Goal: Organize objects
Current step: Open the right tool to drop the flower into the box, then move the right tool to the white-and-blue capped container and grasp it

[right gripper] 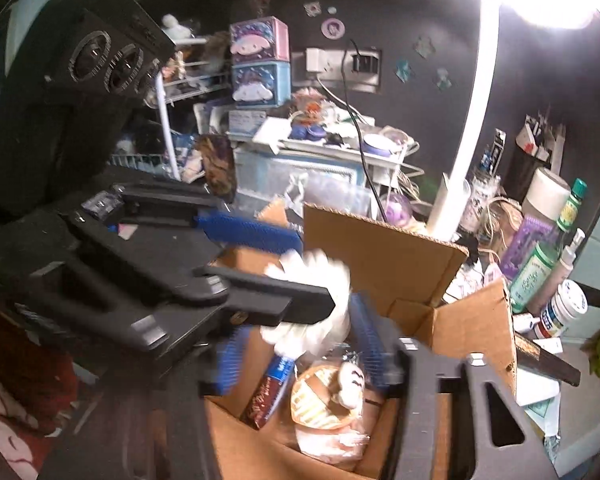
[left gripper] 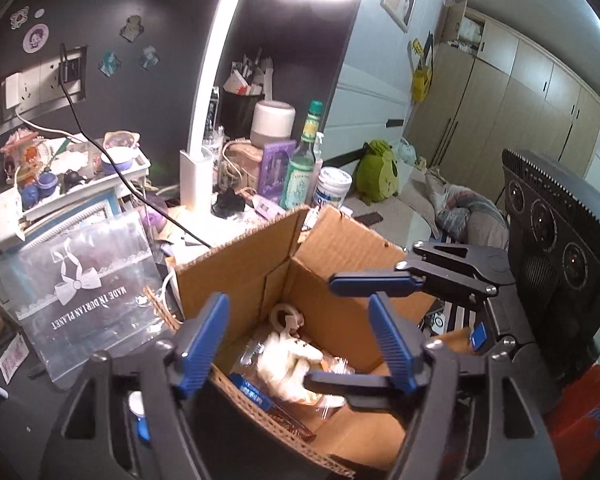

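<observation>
Between left gripper (left gripper: 300, 344) jaws, white plush (left gripper: 288, 360)

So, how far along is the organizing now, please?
Done: the cardboard box already holds a brown packet and a wrapped snack. In hand: the left gripper and the right gripper are both open around a white plush item; whether either grips it is unclear. Left: the green bottle and the white jar stand outside.
</observation>
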Available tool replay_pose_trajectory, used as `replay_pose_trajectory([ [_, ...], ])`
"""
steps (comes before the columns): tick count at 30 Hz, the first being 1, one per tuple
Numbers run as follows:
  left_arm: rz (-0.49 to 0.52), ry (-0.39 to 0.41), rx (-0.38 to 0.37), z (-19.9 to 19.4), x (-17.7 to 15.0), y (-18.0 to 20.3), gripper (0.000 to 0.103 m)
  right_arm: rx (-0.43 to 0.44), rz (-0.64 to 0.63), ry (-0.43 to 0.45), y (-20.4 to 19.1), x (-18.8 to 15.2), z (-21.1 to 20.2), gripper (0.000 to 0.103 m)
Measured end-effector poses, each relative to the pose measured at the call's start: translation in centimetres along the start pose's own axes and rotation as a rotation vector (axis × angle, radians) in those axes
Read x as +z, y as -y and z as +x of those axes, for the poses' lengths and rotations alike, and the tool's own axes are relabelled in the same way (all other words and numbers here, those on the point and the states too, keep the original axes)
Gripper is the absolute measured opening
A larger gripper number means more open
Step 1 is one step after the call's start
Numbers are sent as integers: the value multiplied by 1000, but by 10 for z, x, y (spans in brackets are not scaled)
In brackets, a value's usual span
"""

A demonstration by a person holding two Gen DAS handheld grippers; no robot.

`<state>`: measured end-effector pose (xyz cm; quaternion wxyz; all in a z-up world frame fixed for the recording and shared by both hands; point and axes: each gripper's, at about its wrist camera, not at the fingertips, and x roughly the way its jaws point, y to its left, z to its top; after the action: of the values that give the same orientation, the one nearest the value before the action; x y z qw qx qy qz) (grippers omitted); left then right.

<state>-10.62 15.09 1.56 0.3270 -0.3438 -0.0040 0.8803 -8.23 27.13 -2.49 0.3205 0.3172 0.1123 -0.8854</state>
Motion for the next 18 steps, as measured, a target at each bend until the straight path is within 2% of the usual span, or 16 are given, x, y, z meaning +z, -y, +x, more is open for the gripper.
replay_pose_trajectory([
  [1, -4, 6, 2, -3, 0, -1, 71, -1, 6, 6, 1, 0, -2, 63],
  [10, -45, 94, 95, -52, -16, -28, 76, -37, -2, 18, -11, 4, -11, 63],
  [16, -95, 152, 183, -96, -42, -57, 78, 23, -52, 60, -51, 18, -15, 63],
  [18, -116, 163, 237, -113, -57, -71, 79, 48, -73, 64, -67, 22, -13, 63],
])
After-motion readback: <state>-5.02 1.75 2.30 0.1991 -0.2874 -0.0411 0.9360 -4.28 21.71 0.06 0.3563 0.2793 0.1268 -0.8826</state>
